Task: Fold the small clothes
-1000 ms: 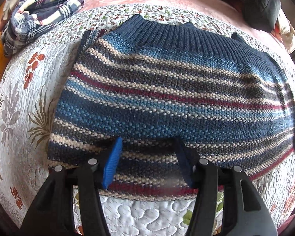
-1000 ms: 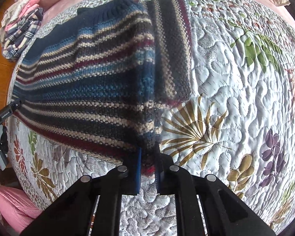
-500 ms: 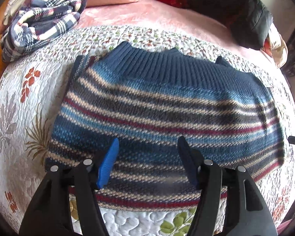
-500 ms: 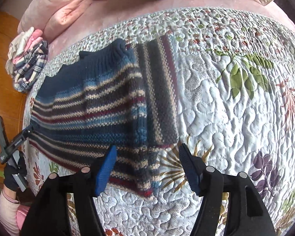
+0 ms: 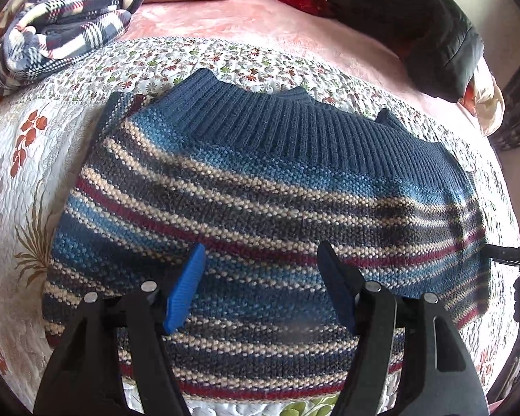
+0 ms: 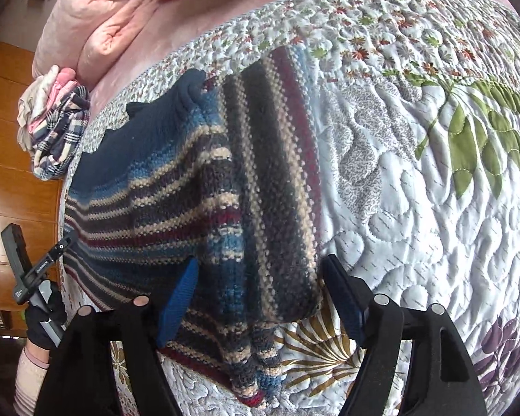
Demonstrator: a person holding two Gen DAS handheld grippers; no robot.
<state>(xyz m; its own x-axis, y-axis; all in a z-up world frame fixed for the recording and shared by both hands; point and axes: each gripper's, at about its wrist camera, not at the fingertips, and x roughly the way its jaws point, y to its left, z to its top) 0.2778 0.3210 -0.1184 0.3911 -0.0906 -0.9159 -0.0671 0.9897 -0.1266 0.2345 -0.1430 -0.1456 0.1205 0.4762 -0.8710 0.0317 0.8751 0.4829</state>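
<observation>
On the floral quilt (image 6: 416, 208), the striped sweater (image 5: 260, 201) lying flat with one sleeve folded across, my left gripper (image 5: 263, 287) spread wide above its hem, empty, my right gripper (image 6: 260, 298) equally wide, gripping nothing, plaid clothes (image 5: 62, 31) beyond.

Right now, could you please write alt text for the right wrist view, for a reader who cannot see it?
A striped knit sweater lies partly folded on a floral quilt. The open right hand-held gripper hovers over its near corner, gripping nothing. Plaid clothes sit far left.
</observation>
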